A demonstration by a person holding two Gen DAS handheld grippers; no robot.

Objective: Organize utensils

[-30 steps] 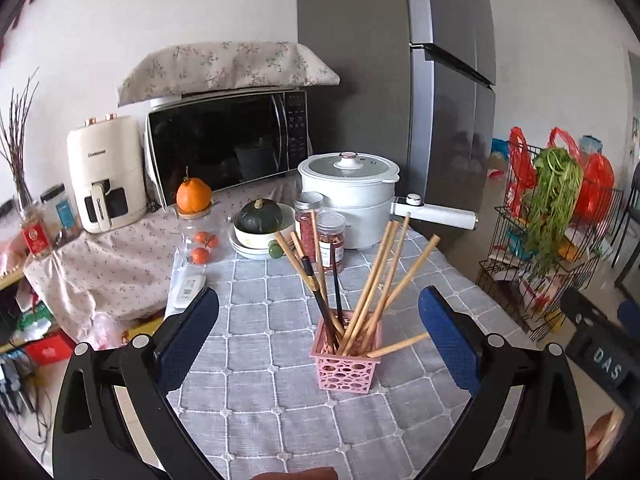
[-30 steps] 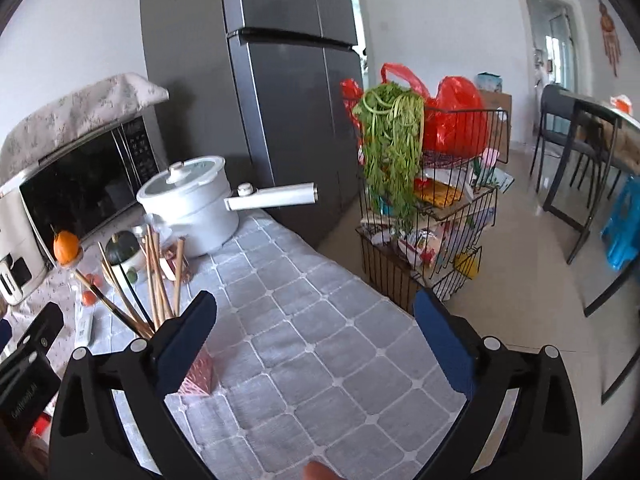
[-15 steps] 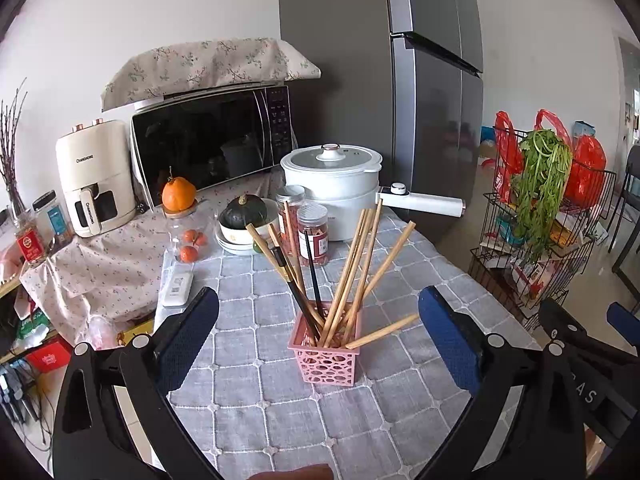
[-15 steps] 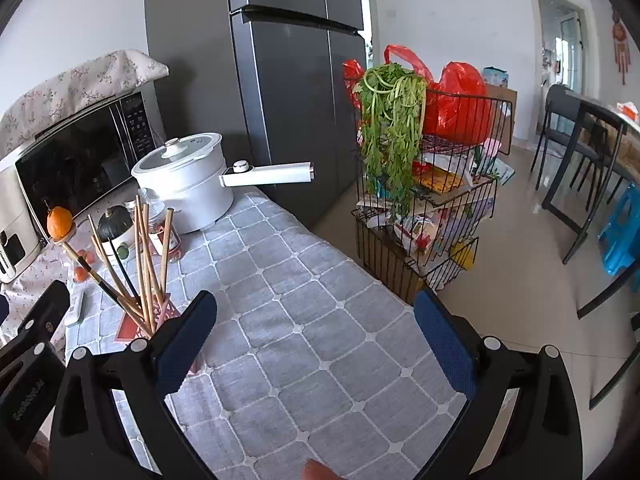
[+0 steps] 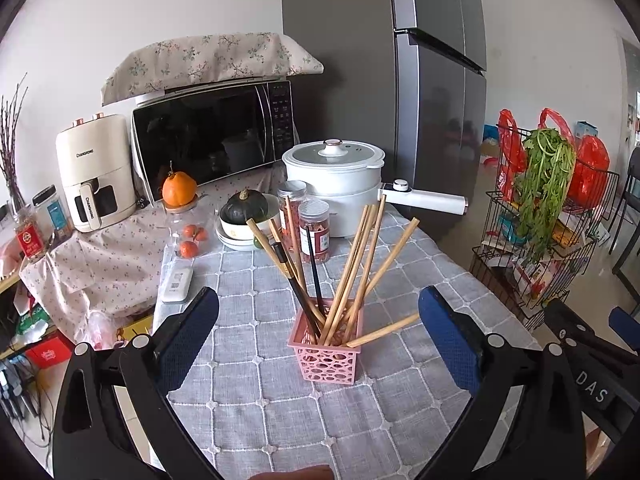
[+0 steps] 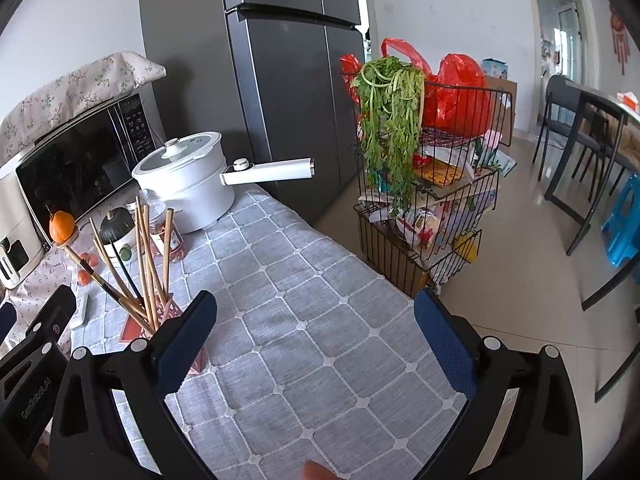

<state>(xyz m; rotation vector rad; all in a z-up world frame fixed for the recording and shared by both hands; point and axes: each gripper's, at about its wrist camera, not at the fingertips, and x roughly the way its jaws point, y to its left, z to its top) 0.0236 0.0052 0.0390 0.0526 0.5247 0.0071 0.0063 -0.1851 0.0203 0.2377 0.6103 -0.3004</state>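
Left tongs (image 5: 318, 332) wide, empty, held above the worktop (image 5: 256, 412), which is covered by a grey checked cloth. The pink basket (image 5: 327, 356) stands upright on the cloth, seen between the two blue pads (image 5: 188, 340) but touching neither. Chopsticks (image 5: 352, 268) fan out of the basket: mostly light wood, two dark ones; one wooden stick lies low over the right rim. Right tongs (image 6: 316, 336) also wide, empty, over bare cloth; basket just beside its left finger, partly hidden. Behind the basket: two jars (image 5: 314, 228), white pot (image 5: 334, 184), microwave (image 5: 212, 136). Wire rack (image 6: 432, 200) stands on the floor, off the worktop's right edge.
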